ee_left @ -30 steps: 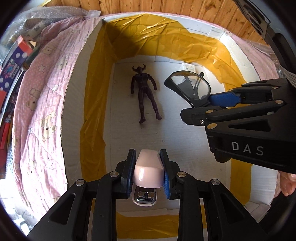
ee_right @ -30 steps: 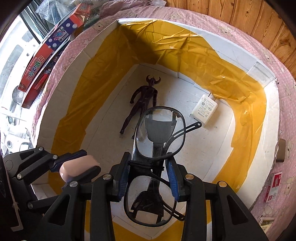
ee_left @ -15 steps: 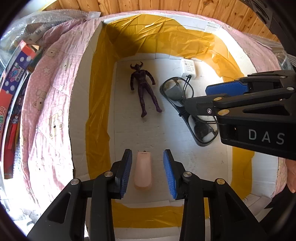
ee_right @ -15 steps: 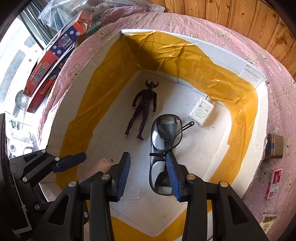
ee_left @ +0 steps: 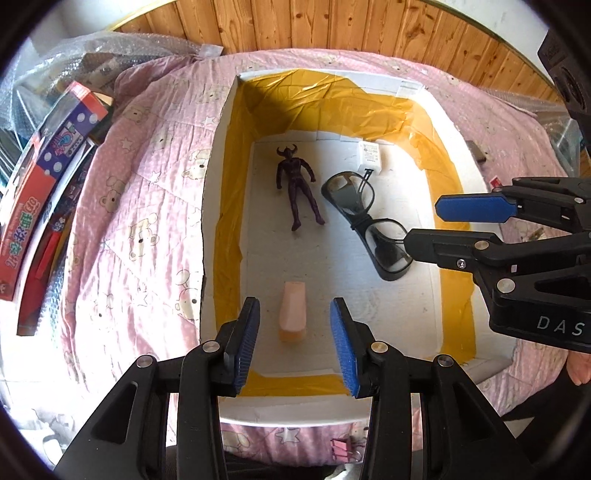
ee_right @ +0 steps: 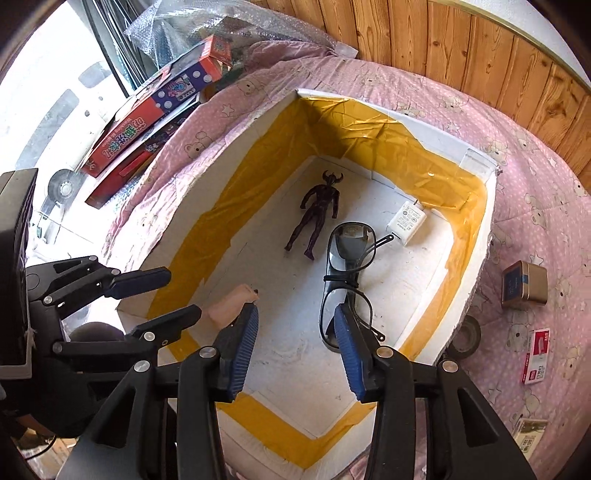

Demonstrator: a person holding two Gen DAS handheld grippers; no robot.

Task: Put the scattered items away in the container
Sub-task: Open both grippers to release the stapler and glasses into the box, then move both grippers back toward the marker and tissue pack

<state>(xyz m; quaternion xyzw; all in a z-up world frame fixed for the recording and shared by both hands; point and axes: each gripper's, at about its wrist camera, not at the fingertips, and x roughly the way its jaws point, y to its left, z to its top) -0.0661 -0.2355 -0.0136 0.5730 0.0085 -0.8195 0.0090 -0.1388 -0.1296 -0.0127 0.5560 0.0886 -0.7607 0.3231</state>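
Observation:
The white foam box (ee_left: pixel 210 206) (ee_right: pixel 476 280) with yellow tape lining sits on a pink quilt. Inside lie a pink stapler (ee_left: pixel 293 311) (ee_right: pixel 231 304), black glasses (ee_left: pixel 369 225) (ee_right: pixel 345 280), a dark horned figure (ee_left: pixel 297 184) (ee_right: pixel 318 214) and a white charger (ee_left: pixel 368 156) (ee_right: pixel 406 222). My left gripper (ee_left: pixel 295 343) (ee_right: pixel 159 295) is open and empty above the stapler. My right gripper (ee_right: pixel 295 350) (ee_left: pixel 424 225) is open and empty above the near end of the glasses.
A gold and blue tin (ee_right: pixel 523 284), a tape roll (ee_right: pixel 466 336) and a red and white small box (ee_right: pixel 535 356) lie on the quilt right of the box. Toy boxes (ee_left: pixel 44 199) (ee_right: pixel 147 122) are stacked at the left. A wooden wall (ee_left: pixel 332 26) stands behind.
Both grippers opened and rose out of the box. The stapler and the glasses were let go and now lie on the box floor.

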